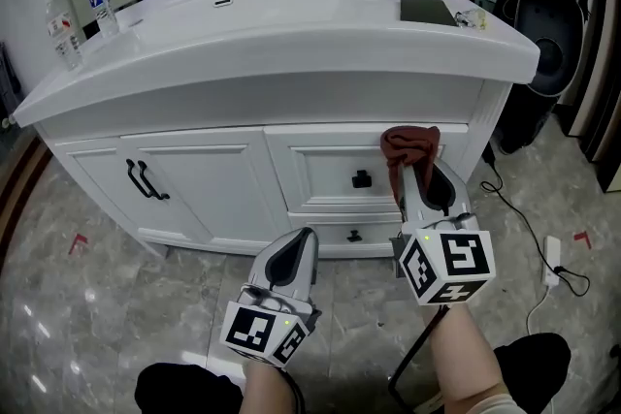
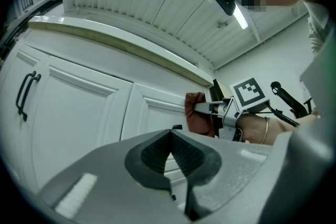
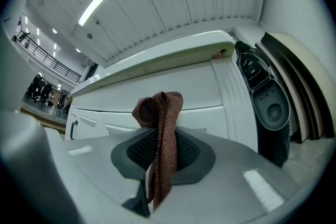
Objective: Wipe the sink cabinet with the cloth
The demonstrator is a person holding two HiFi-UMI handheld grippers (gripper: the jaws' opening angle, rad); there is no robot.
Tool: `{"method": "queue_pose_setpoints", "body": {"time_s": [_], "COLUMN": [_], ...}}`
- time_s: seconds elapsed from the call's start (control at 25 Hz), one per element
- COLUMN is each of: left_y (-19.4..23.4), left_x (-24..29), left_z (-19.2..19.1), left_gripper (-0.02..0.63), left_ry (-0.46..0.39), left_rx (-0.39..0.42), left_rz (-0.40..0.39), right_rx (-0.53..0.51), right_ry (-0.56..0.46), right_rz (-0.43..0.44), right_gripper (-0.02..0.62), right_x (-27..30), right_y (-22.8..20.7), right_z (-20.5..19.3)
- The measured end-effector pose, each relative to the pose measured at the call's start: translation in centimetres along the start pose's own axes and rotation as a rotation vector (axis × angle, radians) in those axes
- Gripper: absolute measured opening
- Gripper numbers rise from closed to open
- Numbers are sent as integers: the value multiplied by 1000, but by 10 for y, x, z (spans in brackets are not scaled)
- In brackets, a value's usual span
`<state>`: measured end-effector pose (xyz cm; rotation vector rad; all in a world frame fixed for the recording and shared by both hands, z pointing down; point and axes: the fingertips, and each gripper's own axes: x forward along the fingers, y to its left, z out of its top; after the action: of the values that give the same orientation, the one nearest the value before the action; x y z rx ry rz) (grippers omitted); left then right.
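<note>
In my head view, my right hand-held gripper point(image 1: 419, 175) holds the red-brown cloth point(image 1: 408, 145) up at the white sink cabinet's point(image 1: 209, 184) top drawer point(image 1: 330, 172), in my left gripper view, my left hand-held gripper point(image 2: 170, 136) closed with nothing in it, in my right gripper view, jaws pinching the cloth.

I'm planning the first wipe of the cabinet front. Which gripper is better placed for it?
The right. The right gripper is shut on the cloth, held close to the upper drawer front. The left gripper is shut on nothing and sits lower, nearer the person.
</note>
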<state>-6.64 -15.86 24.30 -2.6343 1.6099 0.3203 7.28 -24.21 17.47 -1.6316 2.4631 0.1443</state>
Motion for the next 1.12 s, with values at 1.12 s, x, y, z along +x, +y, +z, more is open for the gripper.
{"method": "queue_pose_setpoints", "body": {"time_s": [1.12], "left_y": [24], "left_x": [-52], "left_z": [-10], "left_gripper": [0], "left_ry": [48], "left_rx": [75], "left_rz": [88], "right_rx": [143], "right_ry": [53], "right_rz": [222], "right_gripper": [81], "right_x": [12], "right_y": [135], "right_z": [-53]}}
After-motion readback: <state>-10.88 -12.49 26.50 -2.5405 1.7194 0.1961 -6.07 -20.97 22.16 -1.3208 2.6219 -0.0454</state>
